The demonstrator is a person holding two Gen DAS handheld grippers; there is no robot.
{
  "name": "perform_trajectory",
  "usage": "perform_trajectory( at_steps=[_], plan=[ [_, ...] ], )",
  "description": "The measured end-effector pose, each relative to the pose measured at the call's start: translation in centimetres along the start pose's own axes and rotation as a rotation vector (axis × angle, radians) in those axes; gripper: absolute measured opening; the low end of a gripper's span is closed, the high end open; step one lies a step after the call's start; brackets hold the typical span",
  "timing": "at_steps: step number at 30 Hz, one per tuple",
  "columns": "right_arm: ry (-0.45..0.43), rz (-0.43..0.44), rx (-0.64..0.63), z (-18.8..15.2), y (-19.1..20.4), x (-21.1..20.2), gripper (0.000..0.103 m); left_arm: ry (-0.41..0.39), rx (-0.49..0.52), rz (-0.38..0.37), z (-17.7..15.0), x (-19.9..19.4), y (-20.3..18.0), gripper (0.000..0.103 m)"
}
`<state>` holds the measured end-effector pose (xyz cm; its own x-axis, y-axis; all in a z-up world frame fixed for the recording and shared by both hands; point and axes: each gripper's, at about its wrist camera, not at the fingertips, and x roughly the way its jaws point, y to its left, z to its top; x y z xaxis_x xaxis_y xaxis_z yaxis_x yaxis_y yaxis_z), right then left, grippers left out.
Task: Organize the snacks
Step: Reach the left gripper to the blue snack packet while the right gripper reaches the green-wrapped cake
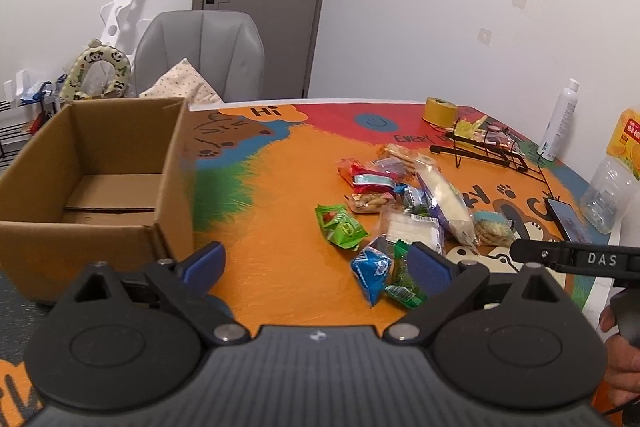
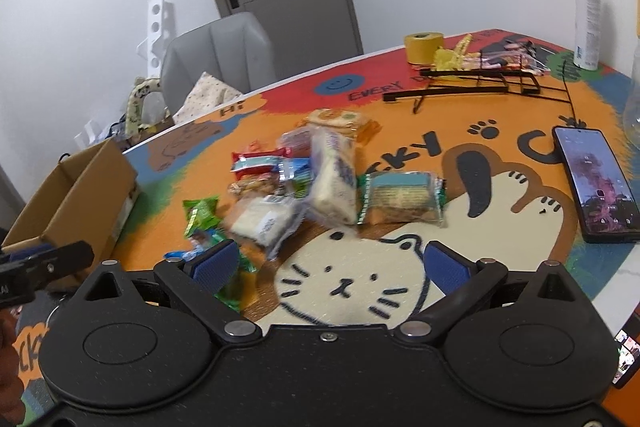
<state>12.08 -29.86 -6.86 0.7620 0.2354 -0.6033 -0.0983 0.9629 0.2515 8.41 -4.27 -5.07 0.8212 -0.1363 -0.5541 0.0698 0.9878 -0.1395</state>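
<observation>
An open, empty cardboard box stands at the table's left edge; it also shows as the box in the right wrist view. A pile of snack packets lies on the colourful mat, with a green packet and a blue packet nearest. My left gripper is open above the bare mat between box and pile, its right finger beside the blue packet. My right gripper is open over the cat drawing, just short of the snack pile, holding nothing. A cracker packet lies ahead of it.
A phone lies on the mat at right. Behind the pile sit a black wire rack, a yellow tape roll and a white bottle. A grey chair stands beyond the table. A hand shows at right.
</observation>
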Motion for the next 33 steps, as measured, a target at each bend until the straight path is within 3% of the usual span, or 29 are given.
perform_trajectory(
  at_steps=[8,14,31,33],
  plan=[
    [0.010,-0.014,0.033,0.4,-2.1,1.8,0.089,0.034,-0.011,-0.015,0.2,2.7,-0.9,0.082],
    [0.011,-0.045,0.039,0.8,-3.5,2.7,0.089,0.071,-0.011,-0.031,0.3,5.2,-2.3,0.070],
    [0.043,-0.069,0.067,0.9,-7.2,4.7,0.089,0.140,-0.010,-0.026,-0.3,9.8,-4.4,0.058],
    [0.047,-0.063,0.068,1.0,-7.3,5.0,0.089,0.149,-0.012,-0.024,-0.4,10.0,-4.3,0.053]
  ],
)
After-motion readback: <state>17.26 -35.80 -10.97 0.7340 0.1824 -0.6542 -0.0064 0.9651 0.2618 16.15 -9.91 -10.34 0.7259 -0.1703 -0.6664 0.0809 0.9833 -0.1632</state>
